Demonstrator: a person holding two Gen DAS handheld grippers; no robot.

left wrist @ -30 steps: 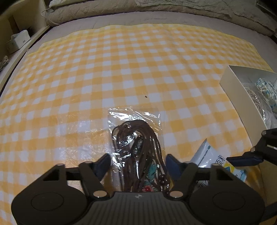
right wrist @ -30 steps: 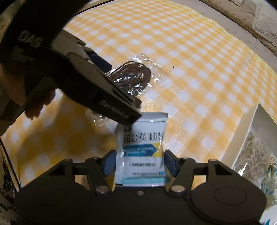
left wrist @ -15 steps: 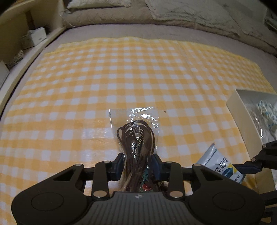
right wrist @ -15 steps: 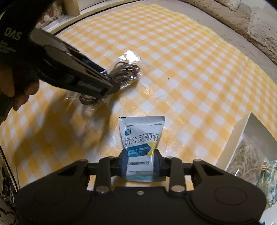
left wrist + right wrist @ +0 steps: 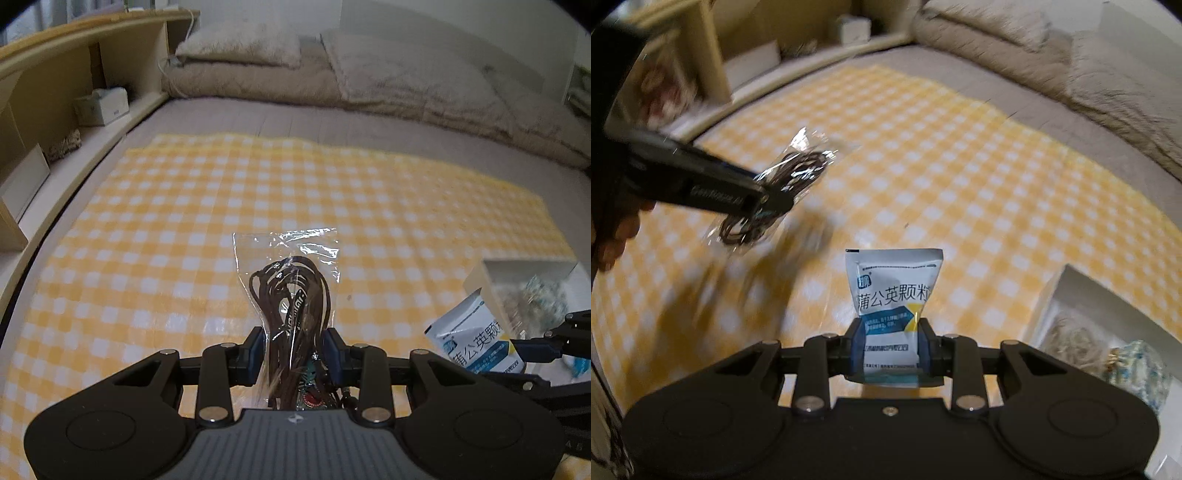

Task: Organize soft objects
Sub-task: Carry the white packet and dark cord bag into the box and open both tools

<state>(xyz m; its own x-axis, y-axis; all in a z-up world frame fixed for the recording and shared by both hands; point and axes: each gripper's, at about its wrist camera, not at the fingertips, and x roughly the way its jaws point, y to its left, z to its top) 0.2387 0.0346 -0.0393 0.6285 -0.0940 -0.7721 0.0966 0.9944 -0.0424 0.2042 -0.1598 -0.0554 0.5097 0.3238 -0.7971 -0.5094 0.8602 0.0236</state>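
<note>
Cord bag (image 5: 291,295) sits pinched in left gripper (image 5: 294,350).

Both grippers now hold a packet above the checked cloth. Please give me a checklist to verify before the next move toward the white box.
1. Left gripper shut on the clear bag of brown cords: ok, pinched near its lower end.
2. Right gripper shut on the sachet: ok, held at its lower half.
3. Both packets lifted off the cloth: ok.
4. Box open and in view: ok, at the right.
5. Room left in the box: cannot tell; pale strands and a blue patterned item already lie inside, and part of it is out of frame.
6. Grippers apart from each other: ok in the right wrist view.
</note>
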